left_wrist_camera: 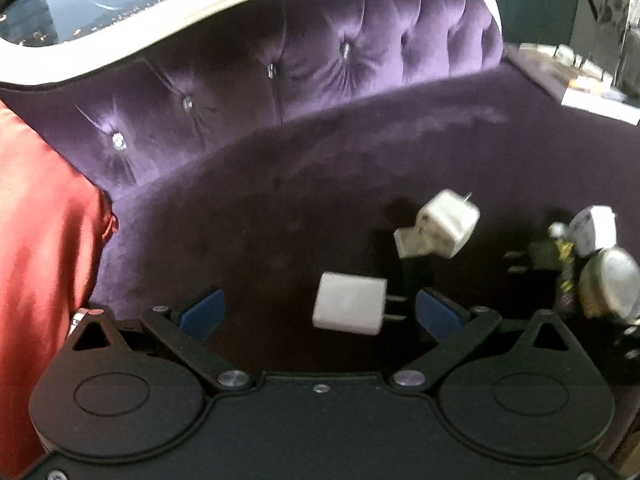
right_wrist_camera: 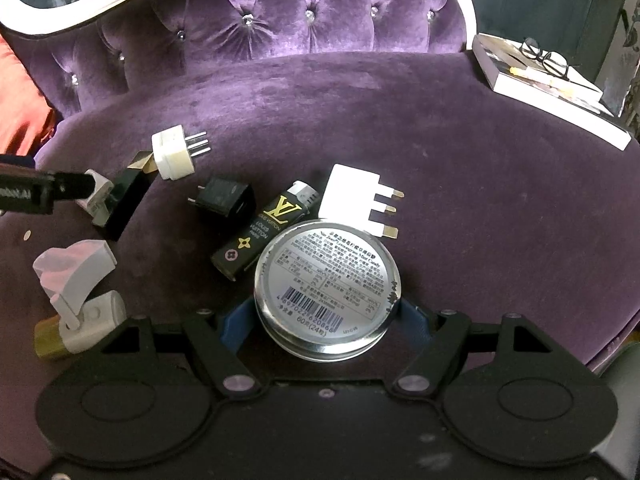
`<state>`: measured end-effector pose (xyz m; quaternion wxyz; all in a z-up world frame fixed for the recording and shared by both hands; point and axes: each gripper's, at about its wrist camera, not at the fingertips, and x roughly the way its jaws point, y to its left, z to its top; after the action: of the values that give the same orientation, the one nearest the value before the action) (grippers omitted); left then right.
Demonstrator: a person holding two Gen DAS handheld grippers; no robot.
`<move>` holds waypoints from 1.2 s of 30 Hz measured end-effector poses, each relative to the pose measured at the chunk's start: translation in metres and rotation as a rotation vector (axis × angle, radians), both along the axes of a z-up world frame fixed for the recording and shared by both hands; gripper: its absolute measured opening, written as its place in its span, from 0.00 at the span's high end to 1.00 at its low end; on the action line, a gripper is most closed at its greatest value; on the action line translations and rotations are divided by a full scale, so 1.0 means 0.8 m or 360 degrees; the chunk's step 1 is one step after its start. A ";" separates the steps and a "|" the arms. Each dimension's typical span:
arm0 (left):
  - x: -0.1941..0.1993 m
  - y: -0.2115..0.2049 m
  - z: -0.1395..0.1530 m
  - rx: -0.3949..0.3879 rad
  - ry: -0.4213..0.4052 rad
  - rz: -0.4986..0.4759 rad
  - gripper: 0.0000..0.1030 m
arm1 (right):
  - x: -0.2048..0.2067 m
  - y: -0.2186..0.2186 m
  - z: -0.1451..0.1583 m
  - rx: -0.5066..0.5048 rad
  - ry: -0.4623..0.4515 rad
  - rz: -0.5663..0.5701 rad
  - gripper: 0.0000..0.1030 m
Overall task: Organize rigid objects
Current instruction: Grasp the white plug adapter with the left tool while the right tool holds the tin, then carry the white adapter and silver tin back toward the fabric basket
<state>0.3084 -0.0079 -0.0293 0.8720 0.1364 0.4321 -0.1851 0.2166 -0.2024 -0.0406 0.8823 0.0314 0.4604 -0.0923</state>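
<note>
- Purple velvet seat point(right_wrist_camera: 360, 112) is seen under both cameras, backed by a tufted purple backrest point(right_wrist_camera: 280, 20) with a white frame
- Right gripper point(right_wrist_camera: 326, 312) is closed on the round metal tin point(right_wrist_camera: 326, 280) – its blue pads are pressed against the tin's left and right sides, and the printed label with a barcode is turned up
- Beyond the tin, a black lighter with gold lettering point(right_wrist_camera: 258, 232) is laid slanted on the seat, just beside the tin's left edge
- A white three-pin plug point(right_wrist_camera: 356, 200) is placed behind the tin, its pins directed to the right
- A small black adapter point(right_wrist_camera: 226, 200) is set left of the lighter, and a white round three-pin adapter point(right_wrist_camera: 174, 154) is found further left, near a black and gold block point(right_wrist_camera: 128, 196)
- Left gripper point(left_wrist_camera: 320, 312) is spread wide with nothing clamped – a white two-prong charger point(left_wrist_camera: 348, 308) is seen between its blue pads, but whether it is touched by either pad cannot be told
- A white cube adapter point(left_wrist_camera: 448, 222) is set further back on the seat, and the same tin is visible at the right edge of the left view
- A red cushion point(left_wrist_camera: 40, 240) is propped at the left of the seat
- A book point(right_wrist_camera: 540, 84) with glasses point(right_wrist_camera: 546, 58) on it is laid at the seat's far right
</note>
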 end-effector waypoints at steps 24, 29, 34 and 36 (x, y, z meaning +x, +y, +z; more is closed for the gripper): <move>0.009 -0.023 -0.030 -0.0112 0.0111 -0.0083 0.45 | 0.003 0.009 -0.011 0.0047 0.0015 0.0030 0.05; 0.008 -0.029 -0.027 -0.0104 0.0110 -0.0036 0.49 | 0.003 0.013 -0.012 0.0006 -0.0011 -0.0004 0.01; 0.005 -0.030 -0.027 -0.0113 0.0107 -0.0018 0.49 | 0.005 -0.001 -0.013 0.0038 -0.0001 -0.0080 0.10; 0.003 -0.028 -0.026 -0.0124 0.0107 -0.0012 0.49 | 0.005 -0.002 -0.010 0.0030 -0.0008 -0.0048 0.25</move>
<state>0.3110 -0.0302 -0.0504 0.8610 0.0977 0.4530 -0.2096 0.2207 -0.2041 -0.0487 0.8817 0.0469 0.4584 -0.1013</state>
